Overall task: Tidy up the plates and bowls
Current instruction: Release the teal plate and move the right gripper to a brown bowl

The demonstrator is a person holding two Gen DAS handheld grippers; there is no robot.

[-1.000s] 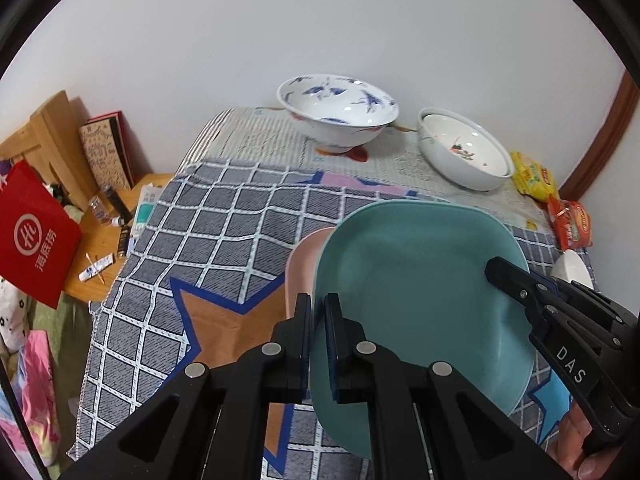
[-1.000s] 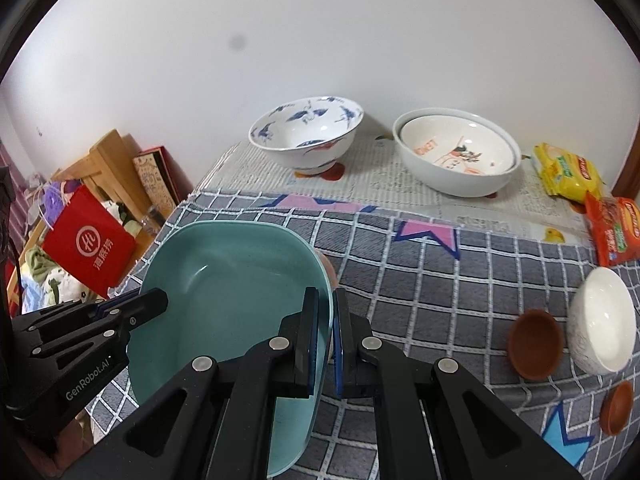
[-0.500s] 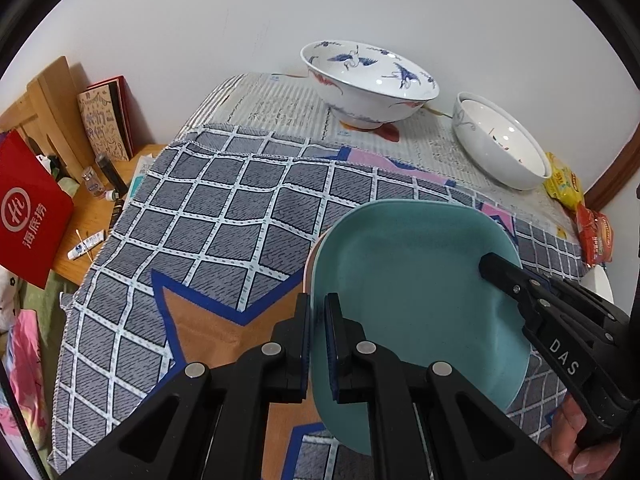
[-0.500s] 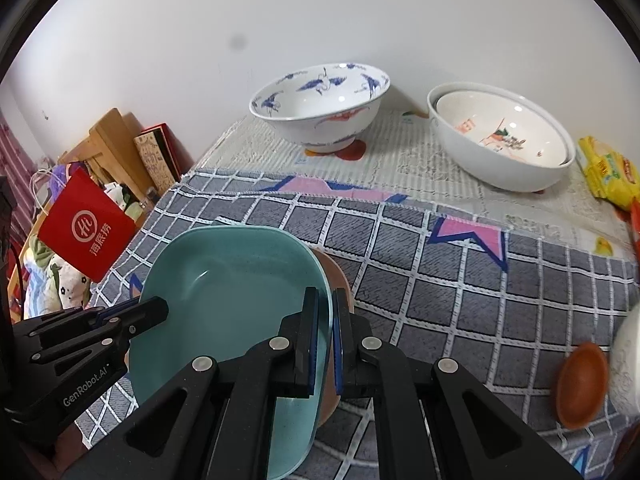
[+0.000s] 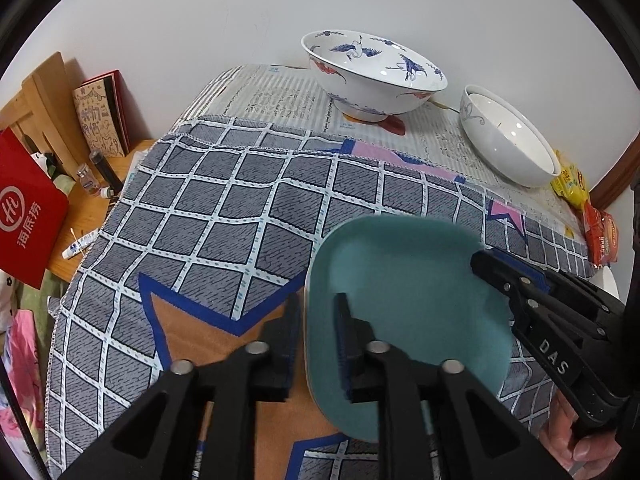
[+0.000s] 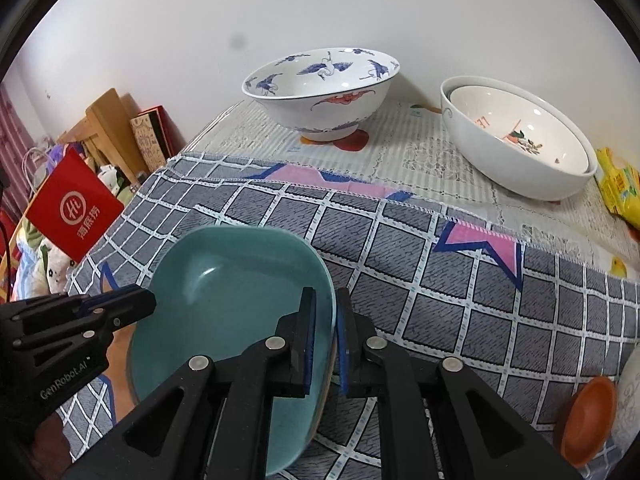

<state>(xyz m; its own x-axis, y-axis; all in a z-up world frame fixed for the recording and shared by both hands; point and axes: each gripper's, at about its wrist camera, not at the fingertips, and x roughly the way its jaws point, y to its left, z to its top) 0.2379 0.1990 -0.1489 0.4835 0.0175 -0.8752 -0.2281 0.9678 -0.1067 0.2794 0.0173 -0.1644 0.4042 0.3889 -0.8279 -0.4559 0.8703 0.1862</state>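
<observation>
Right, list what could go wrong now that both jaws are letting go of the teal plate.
1. Both sets of jaws are opening with the square teal ceramic plate's rim between them; withdrawing before they clear could drag it.
2. In the right wrist view a brownish edge shows beneath its right rim, so it may sit unevenly and slide.
3. The small brown saucer near the right gripper could get knocked.

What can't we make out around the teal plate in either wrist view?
- Left wrist: whatever lies under the teal plate is covered by it.
- Right wrist: white bowl at the right edge is cut off by the frame.
- Right wrist: the lower bowl's inside is hidden by the nested bowl.
</observation>
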